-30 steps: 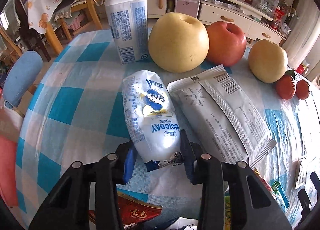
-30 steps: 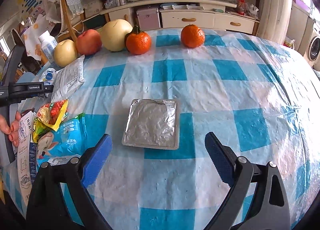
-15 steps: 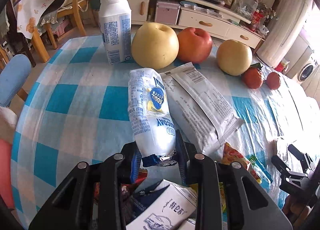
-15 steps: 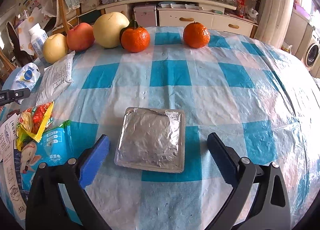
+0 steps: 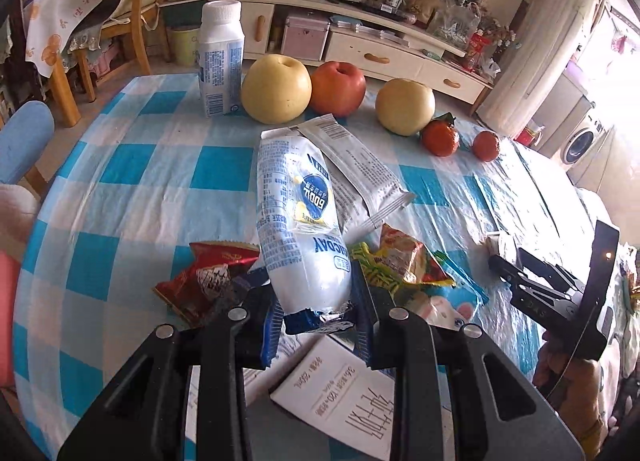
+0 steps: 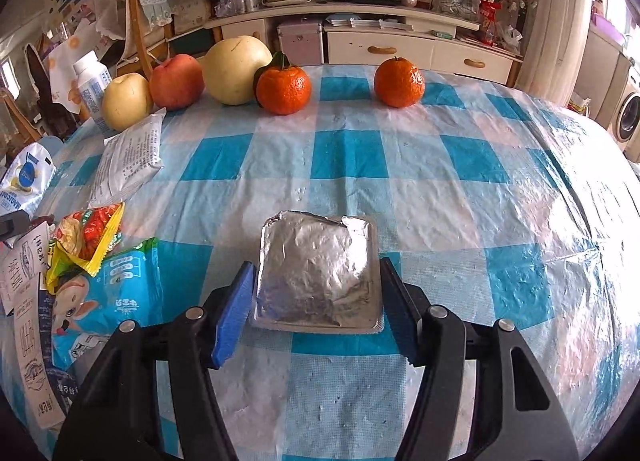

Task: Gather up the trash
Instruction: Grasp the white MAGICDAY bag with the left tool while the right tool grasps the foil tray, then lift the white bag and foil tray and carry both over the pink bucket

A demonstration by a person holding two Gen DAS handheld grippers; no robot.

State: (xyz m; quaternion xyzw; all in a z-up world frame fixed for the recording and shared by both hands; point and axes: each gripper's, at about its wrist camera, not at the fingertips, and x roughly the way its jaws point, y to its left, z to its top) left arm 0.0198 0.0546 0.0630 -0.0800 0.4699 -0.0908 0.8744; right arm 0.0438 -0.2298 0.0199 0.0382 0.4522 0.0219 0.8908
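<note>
While the left gripper [image 5: 316,321] pinches the crumpled end of a white snack pouch [image 5: 298,221] and holds it clear of the tablecloth [image 5: 132,189], a white paper carton [image 5: 344,393] lies just beneath its fingers at the near edge. Beside the pouch sit a red wrapper [image 5: 204,281], a yellow-green wrapper [image 5: 396,261] and a blue bag [image 6: 108,301] (all loosely overlapping). Farther back a flat white packet [image 5: 360,169] lies short of the fruit: two pears [image 5: 276,87], an apple [image 5: 338,89], two tangerines [image 6: 284,89], with a milk bottle [image 5: 221,57] at the far left edge. Nearer the middle, the right gripper [image 6: 316,305] is closing around a foil tray [image 6: 318,281]; the tray sits on the cloth between its pads, which stand just beside its sides, contact unclear.
</note>
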